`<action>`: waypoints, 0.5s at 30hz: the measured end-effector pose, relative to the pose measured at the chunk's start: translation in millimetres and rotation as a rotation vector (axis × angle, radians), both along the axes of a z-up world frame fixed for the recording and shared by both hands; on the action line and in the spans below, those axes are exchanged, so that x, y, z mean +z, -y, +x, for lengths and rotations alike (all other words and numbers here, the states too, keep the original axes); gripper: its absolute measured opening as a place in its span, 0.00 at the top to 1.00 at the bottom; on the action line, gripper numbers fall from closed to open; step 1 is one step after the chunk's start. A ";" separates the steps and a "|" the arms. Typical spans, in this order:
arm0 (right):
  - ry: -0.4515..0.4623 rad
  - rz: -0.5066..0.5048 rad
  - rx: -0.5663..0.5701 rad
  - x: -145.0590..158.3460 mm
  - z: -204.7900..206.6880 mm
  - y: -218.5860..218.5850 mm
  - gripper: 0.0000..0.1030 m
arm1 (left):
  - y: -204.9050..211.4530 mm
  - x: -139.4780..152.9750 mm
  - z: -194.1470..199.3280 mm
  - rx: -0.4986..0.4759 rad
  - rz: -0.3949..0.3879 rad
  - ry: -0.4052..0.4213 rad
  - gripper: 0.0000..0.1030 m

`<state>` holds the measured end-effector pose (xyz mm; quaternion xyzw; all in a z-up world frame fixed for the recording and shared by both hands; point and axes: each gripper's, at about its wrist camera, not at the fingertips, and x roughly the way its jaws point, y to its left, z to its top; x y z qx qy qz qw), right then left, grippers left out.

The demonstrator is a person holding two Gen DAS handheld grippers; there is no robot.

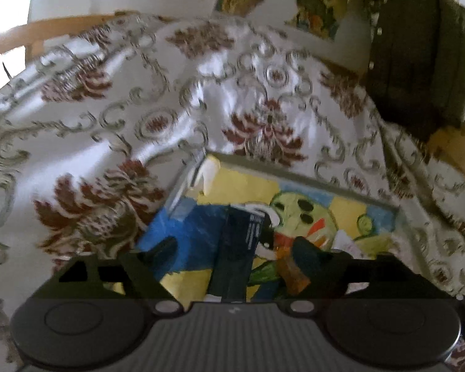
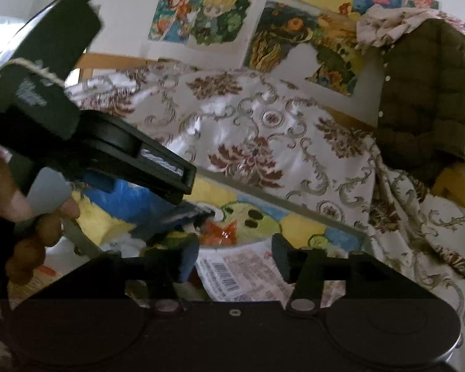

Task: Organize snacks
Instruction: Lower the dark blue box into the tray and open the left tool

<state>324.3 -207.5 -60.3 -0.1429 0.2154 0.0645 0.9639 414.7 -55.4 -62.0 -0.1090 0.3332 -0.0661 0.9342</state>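
The left gripper jaws stand wide around a dark, flat snack packet. The right gripper jaws gape wide above a glossy barcoded wrapper.

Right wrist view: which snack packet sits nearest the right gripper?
The pale packet with the printed barcode, lying flat at the right gripper, between its open fingers. The dark blue packet and shiny red packet lie further ahead.

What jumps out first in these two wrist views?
The floral cloth with red-brown blooms fills both views. On it lies a clear tray over a bright yellow and blue cartoon picture, just ahead of both grippers. The left gripper straddles a dark blue packet, and a white packet with a barcode lies between the open fingers of the right gripper.
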 end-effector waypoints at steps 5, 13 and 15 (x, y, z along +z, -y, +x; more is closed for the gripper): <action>0.049 0.022 -0.023 28.4 -23.5 3.8 0.25 | -13.7 29.0 -27.5 0.030 -0.015 0.057 0.06; 0.136 0.124 -0.087 75.0 -71.8 18.5 0.01 | -30.5 72.0 -88.7 0.049 -0.013 0.161 0.00; 0.163 0.141 -0.097 85.0 -86.8 20.4 0.01 | -32.4 78.8 -103.5 0.051 -0.006 0.182 0.00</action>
